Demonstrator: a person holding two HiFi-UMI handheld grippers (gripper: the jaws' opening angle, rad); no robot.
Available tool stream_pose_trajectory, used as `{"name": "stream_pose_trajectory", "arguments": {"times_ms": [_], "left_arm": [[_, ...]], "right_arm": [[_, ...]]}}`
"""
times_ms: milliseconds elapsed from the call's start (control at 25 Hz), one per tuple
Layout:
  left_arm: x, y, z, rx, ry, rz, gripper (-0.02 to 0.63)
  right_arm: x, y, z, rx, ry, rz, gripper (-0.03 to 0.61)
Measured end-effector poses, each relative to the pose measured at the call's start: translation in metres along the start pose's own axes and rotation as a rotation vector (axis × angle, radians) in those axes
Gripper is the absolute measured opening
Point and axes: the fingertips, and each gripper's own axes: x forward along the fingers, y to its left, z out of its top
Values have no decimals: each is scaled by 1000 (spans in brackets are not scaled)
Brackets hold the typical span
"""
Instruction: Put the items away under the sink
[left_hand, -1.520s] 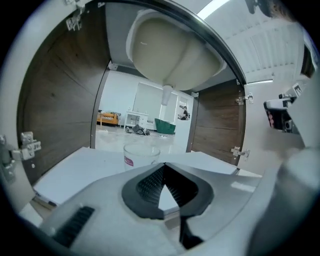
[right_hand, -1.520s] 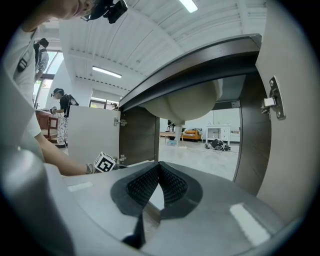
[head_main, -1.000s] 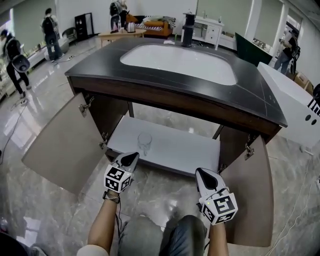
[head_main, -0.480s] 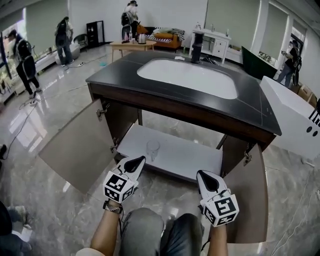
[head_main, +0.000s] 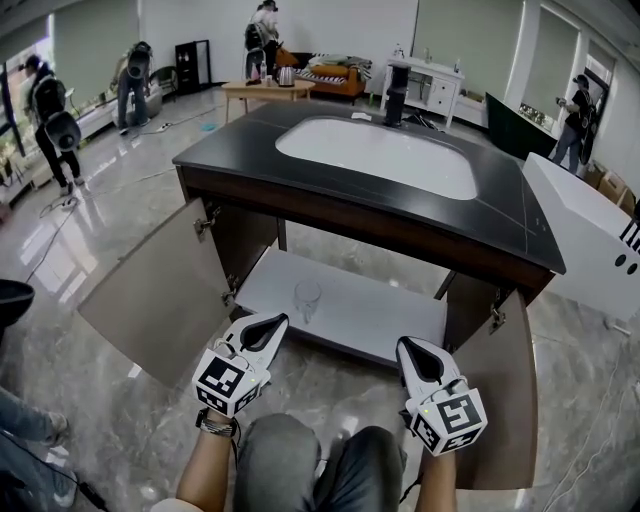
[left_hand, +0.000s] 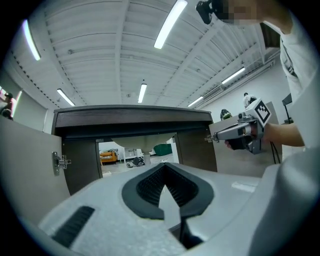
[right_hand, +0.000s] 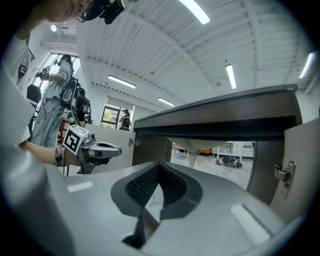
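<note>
We see one clear drinking glass (head_main: 307, 298) that stands upright on the left part of the white flat shelf (head_main: 385, 318), inside the open cabinet under the sink. Nothing touches the glass. The shelf belongs to a dark wooden vanity with a black stone top (head_main: 240, 150), and a white oval basin (head_main: 380, 155) is set in this top, with a black tap (head_main: 397, 92) behind it. Both beige cabinet doors are swung wide open, the left door (head_main: 160, 290) and the right door (head_main: 508, 400). In front of the shelf edge we hold the left gripper (head_main: 272, 322), which points toward the cabinet, near the glass but apart from it. Its two jaws are pressed together and there is nothing between them. The right gripper (head_main: 410, 348) is held before the right half of the shelf, well apart from the glass. Its jaws are together too, and they hold nothing. Below the grippers our knees in grey trousers (head_main: 320, 465) show above the glossy marble floor (head_main: 100, 420). Far behind the vanity, some people stand in the room.
</note>
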Motion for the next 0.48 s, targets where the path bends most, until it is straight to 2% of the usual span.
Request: {"name": "stream_pose_trajectory", "arguments": {"times_ms": [360, 480], "left_arm": [[17, 22, 12, 12, -51, -18, 6], [20, 30, 38, -8, -62, -17, 6]], "right_arm": [[32, 1, 6, -11, -12, 25, 8], [40, 2, 26, 0, -3, 52, 8]]}}
